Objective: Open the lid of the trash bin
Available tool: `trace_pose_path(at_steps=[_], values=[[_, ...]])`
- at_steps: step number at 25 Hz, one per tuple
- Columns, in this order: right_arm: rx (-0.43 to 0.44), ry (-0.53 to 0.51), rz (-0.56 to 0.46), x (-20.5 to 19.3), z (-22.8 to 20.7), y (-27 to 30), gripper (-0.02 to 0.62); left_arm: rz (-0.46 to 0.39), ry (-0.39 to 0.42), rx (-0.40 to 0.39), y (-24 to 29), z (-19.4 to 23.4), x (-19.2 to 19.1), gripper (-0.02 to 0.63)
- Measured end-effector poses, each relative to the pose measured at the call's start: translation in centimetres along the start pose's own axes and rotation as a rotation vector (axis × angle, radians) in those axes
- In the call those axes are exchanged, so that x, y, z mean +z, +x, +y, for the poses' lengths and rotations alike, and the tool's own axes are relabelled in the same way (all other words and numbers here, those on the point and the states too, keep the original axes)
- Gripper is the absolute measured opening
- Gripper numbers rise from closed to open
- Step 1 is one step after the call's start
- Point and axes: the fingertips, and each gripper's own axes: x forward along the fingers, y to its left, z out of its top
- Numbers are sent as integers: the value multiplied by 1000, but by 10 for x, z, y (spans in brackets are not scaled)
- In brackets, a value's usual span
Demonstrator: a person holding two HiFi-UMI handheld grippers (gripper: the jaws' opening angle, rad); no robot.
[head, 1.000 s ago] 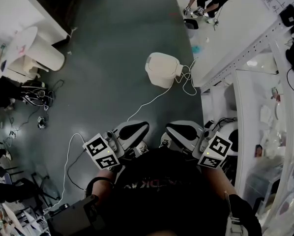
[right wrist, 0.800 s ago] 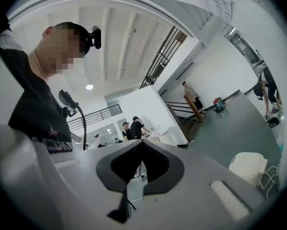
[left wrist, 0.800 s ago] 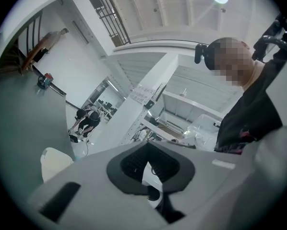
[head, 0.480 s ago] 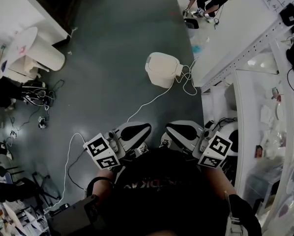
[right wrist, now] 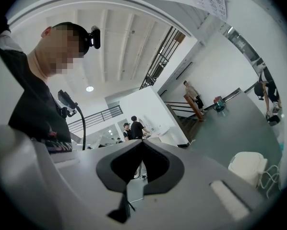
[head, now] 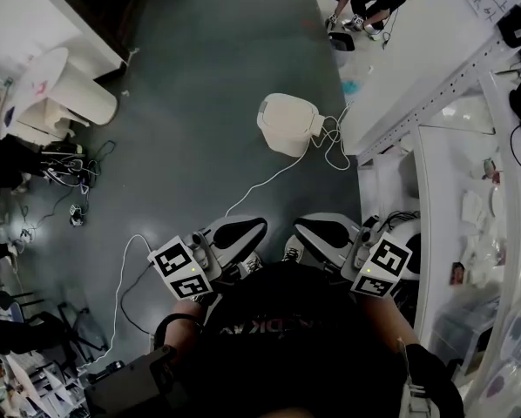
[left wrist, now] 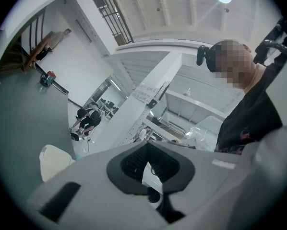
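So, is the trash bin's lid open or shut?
Shut: the lid lies flat on the white trash bin, with no gap showing.

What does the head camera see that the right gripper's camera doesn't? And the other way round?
Only the head view: the left gripper from above and a white round container far to the left.
Only the right gripper view: a staircase, people standing far off, and a ceiling light.
Both: the right gripper, its jaws together on nothing, and the cream trash bin on the grey floor, lid down, with a white cable beside it.
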Motion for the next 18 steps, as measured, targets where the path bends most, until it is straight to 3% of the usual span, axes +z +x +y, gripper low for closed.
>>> trace_pose_path(at_steps=[18], values=[[37, 40, -1, 19, -38, -33, 8, -17, -20, 93, 40, 14, 1, 2]])
